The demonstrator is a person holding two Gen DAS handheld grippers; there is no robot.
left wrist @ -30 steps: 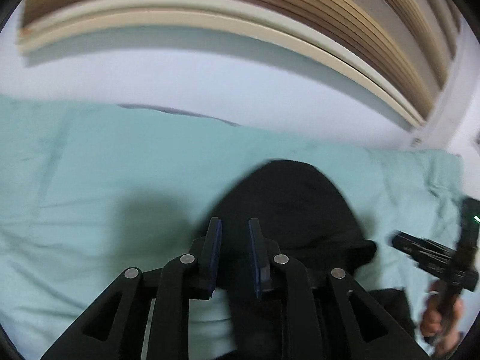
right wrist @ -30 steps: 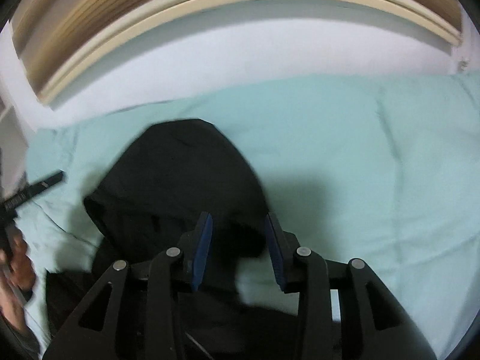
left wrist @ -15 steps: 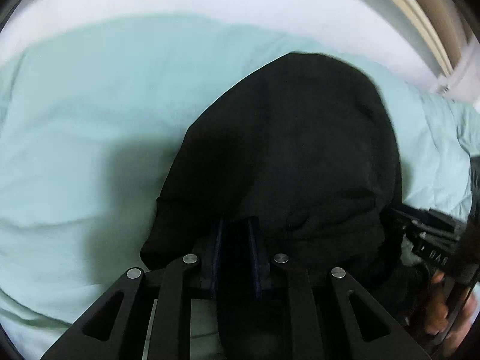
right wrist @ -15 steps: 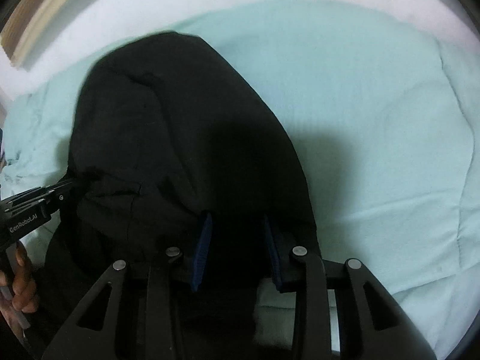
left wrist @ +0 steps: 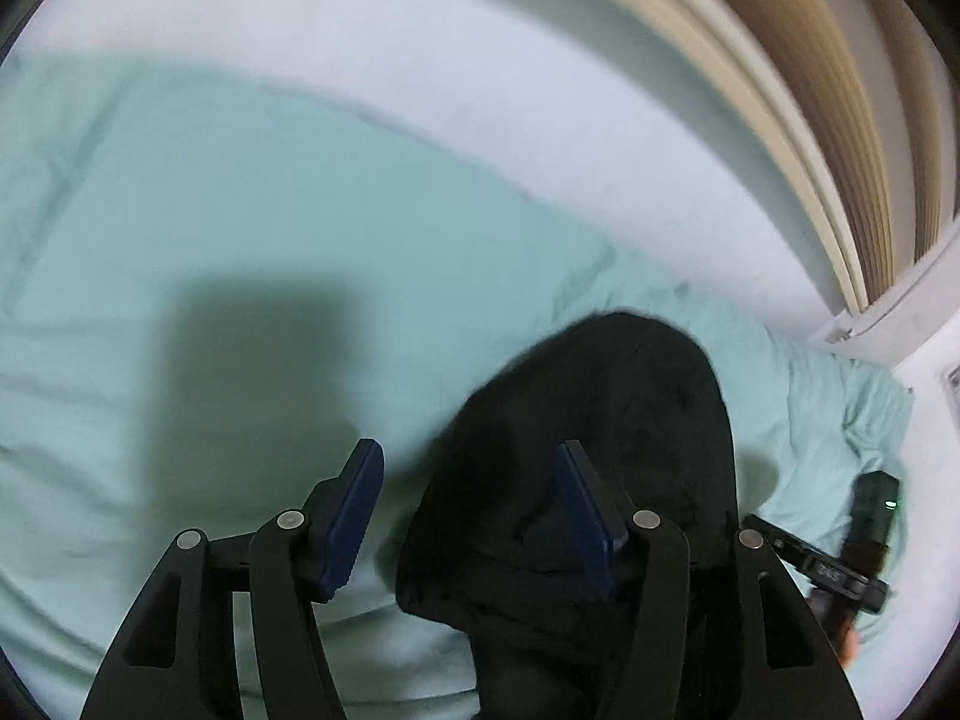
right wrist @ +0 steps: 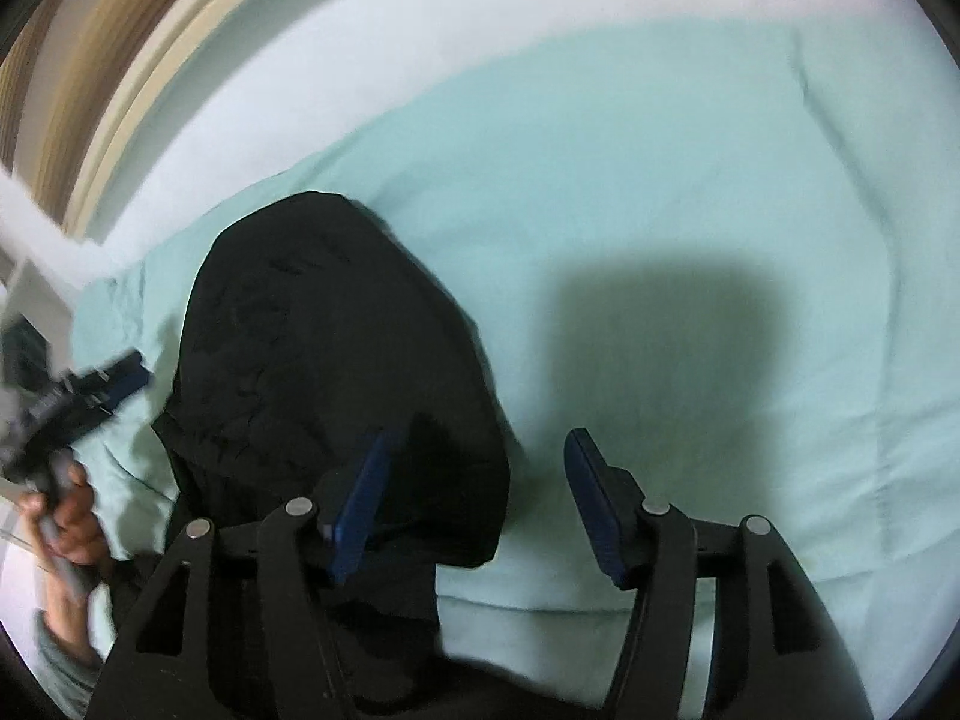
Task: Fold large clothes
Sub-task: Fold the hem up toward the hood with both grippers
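Note:
A black garment (left wrist: 606, 444) lies bunched on a mint-green bed sheet (left wrist: 240, 228); its rounded hood end points away from me. My left gripper (left wrist: 471, 489) is open and empty, its right finger over the garment's left edge. In the right wrist view the garment (right wrist: 324, 360) sits left of centre. My right gripper (right wrist: 477, 480) is open and empty, its left finger over the garment's right edge. Each gripper shows at the edge of the other's view, held in a hand.
A white wall (left wrist: 450, 60) and a beige slatted headboard (left wrist: 840, 120) rise behind the bed. The sheet (right wrist: 690, 210) spreads wide on the right. A white ledge (right wrist: 36, 228) stands at the far left of the right wrist view.
Both grippers have opened and let go of the black garment. They have moved apart and lifted, so the garment now lies off to the side in each view.

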